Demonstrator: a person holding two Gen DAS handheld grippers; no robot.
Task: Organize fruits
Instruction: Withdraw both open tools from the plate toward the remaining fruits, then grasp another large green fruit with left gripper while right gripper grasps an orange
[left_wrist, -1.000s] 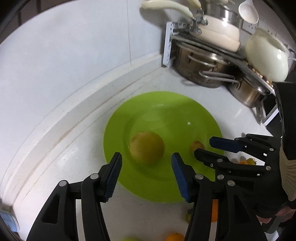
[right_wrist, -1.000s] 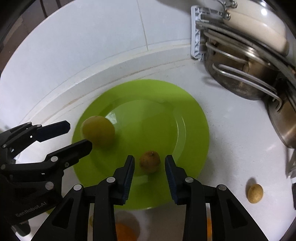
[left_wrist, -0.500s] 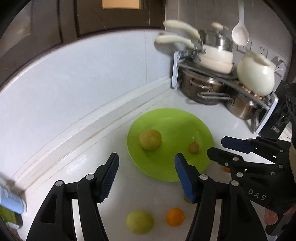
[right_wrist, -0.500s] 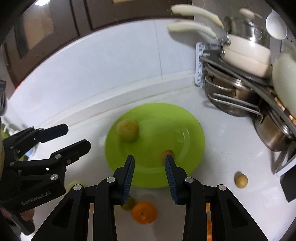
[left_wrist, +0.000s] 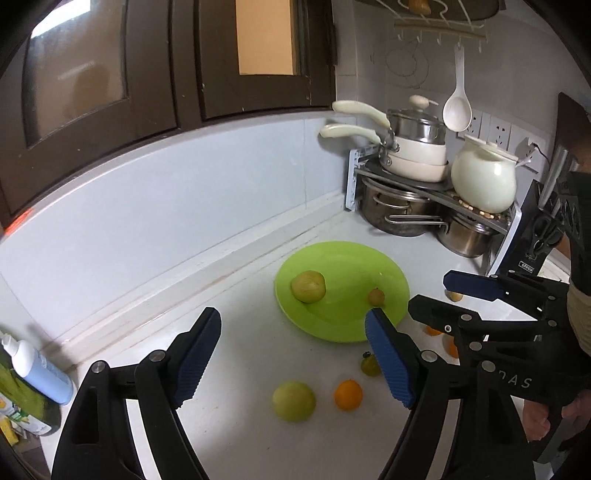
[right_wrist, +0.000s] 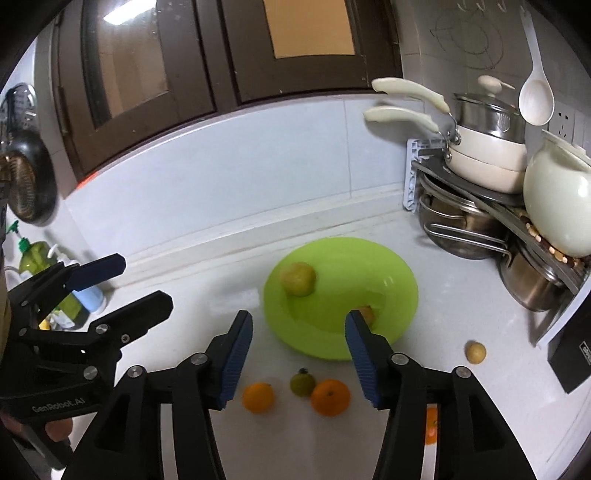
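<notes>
White desk surface runs along a pale blue backsplash beneath dark brown cabinet doors; a corner rack with steel pots, cream pans and a white jar stands behind the green plate.

Green plate: lies flat on the desk, near the backsplash. It carries two fruits: a large yellow-green fruit on its left portion and a small brownish fruit toward its right portion. The two are well apart.

Loose fruits, all on the desk in front of the plate:
- a second large yellow-green fruit, well in front of the plate;
- an orange just to the right of that fruit;
- a small green fruit between plate and orange, touching or almost touching a second orange in the right wrist view;
- a small yellow fruit to the right of the plate, alone.

Left tongs: jaws have just been opening and stand wide apart, empty, raised over the desk in front of the plate.

Right tongs: jaws have just been opening and stand apart, empty, also raised in front of the plate, to the right of the left tongs.

A blue bottle stands far to the left of the plate, against the backsplash.
</notes>
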